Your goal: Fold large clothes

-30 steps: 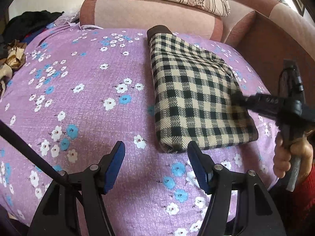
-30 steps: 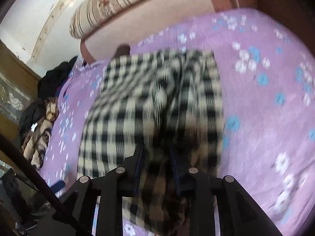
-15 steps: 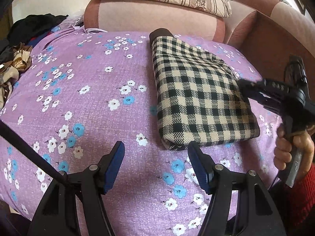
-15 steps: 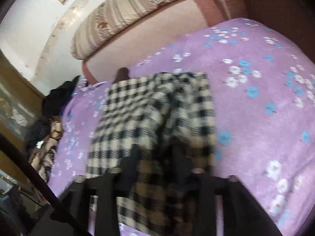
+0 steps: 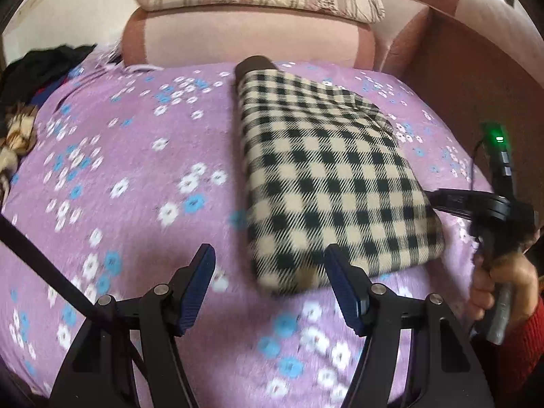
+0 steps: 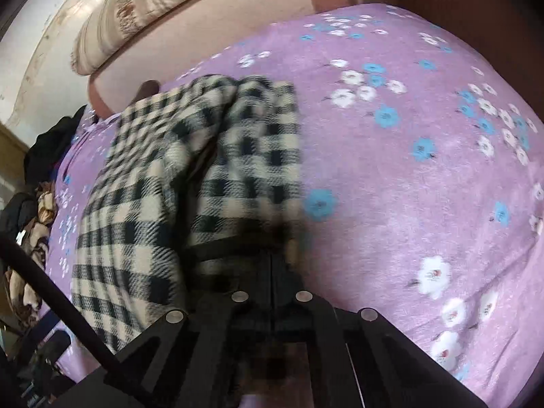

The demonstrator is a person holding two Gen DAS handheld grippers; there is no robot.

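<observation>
Left wrist view: purple floral bedspread (image 5: 136,183) is spreading beneath the folded checked garment (image 5: 326,176), which is lying right of centre. My left gripper (image 5: 268,285) is hovering with jaws released near its front corner. My right gripper (image 6: 272,248) is clenching the garment's side edge.

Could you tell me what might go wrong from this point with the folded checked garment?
The right claw looks shut at the near edge of the black-and-cream checked folded garment; pulling may drag the layers open. The open left claw holds nothing, so the bundle could slide on the purple flowered bedspread.
</observation>
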